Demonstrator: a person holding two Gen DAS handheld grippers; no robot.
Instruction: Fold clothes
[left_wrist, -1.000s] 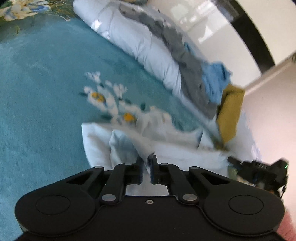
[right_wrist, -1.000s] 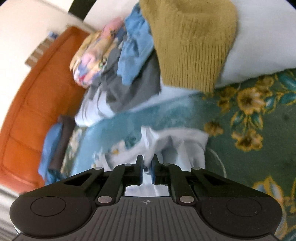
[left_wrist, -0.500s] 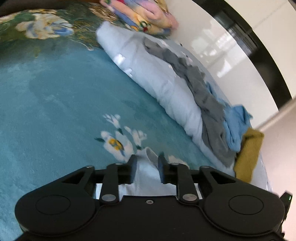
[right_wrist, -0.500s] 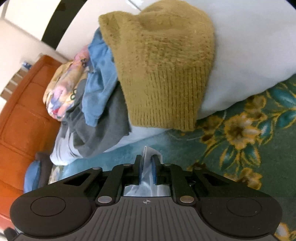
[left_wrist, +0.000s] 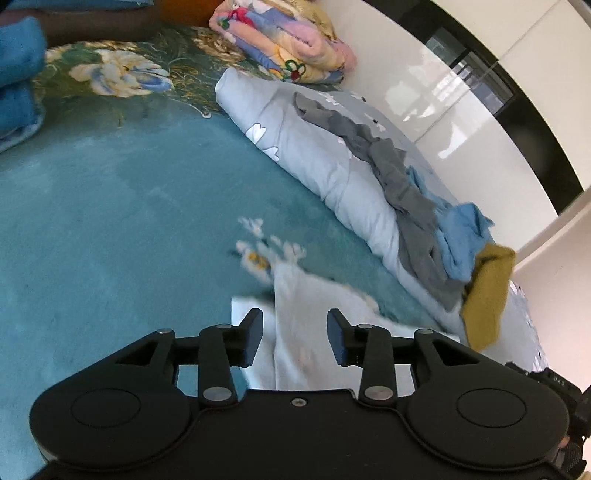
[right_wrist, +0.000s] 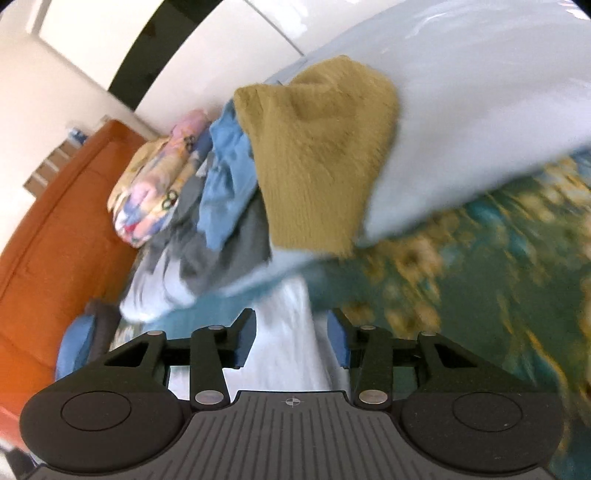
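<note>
White garment (left_wrist: 314, 325) rumpled on teal bedspread (left_wrist: 110, 229)

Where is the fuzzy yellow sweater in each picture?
Left wrist view: the mustard-yellow knit sweater sits far right, at the near end of the clothes pile on the pale blue duvet.
Right wrist view: it fills the upper middle, draped over the duvet's edge.
Shared landmark: the blue garment lying right beside the sweater in both views.
</note>
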